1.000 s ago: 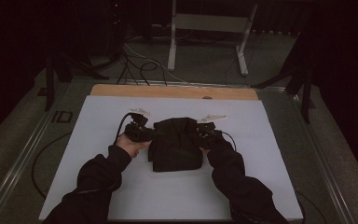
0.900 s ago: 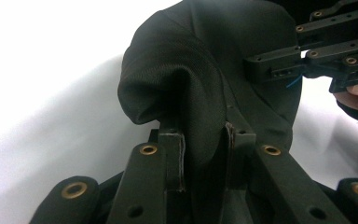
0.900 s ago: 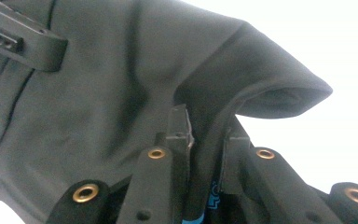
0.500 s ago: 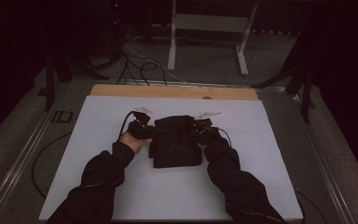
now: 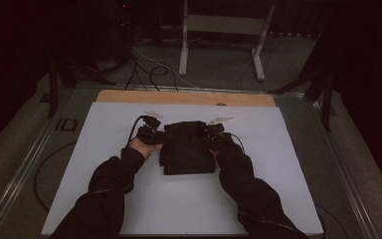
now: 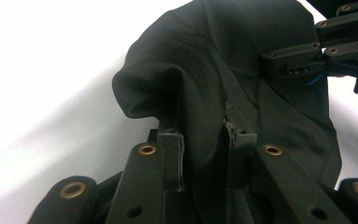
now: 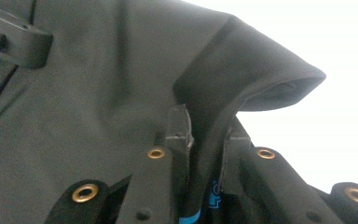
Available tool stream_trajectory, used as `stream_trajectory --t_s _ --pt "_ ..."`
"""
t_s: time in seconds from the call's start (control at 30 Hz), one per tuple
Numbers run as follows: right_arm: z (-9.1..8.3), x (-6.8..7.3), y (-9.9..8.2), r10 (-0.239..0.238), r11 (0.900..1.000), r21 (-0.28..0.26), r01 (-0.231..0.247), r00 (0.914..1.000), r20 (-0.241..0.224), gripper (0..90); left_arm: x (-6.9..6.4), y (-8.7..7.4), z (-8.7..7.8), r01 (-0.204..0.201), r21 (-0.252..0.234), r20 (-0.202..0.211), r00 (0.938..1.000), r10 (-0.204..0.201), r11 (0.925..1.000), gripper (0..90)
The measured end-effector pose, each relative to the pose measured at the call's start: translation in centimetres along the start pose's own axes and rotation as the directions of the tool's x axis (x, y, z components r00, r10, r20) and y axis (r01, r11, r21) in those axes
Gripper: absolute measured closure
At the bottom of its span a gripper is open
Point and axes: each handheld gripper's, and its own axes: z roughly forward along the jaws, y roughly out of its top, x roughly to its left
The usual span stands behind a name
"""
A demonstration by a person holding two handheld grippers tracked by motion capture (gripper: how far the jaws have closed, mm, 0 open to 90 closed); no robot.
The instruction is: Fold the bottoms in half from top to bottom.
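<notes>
A folded black garment lies on the white table top, seen from the high view at the middle. My left gripper grips its left edge and my right gripper its right edge. In the left gripper view the jaws pinch a thick fold of the black cloth, with the left gripper shut on it, and the other gripper's black jaw shows at the upper right. In the right gripper view the right gripper is shut on a doubled fold of the cloth.
A wooden strip runs along the table's far edge. Behind it stand a metal frame and loose cables on the floor. A cable loops off the table's left side. White surface lies free around the garment.
Both hands have moved a little toward the near side of the table and lower, carrying the garment's edges with them. Both grips stay the same.
</notes>
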Motion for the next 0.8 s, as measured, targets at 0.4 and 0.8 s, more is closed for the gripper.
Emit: stream_trajectory --t_s 0.4,0.8 --pt "1.3 -0.3 0.7 -0.002 1.0 0.004 0.001 0.9999 0.014 77.8 1.9 0.7 0.9 0.008 0.039 0.0 1.0 -0.008 0.9992 73.3" --pt "2.9 -0.9 0.6 0.001 0.9997 0.025 -0.002 0.9998 0.019 77.2 2.5 0.9 2.1 0.003 0.056 -0.058 0.9983 0.0 0.9984 71.0"
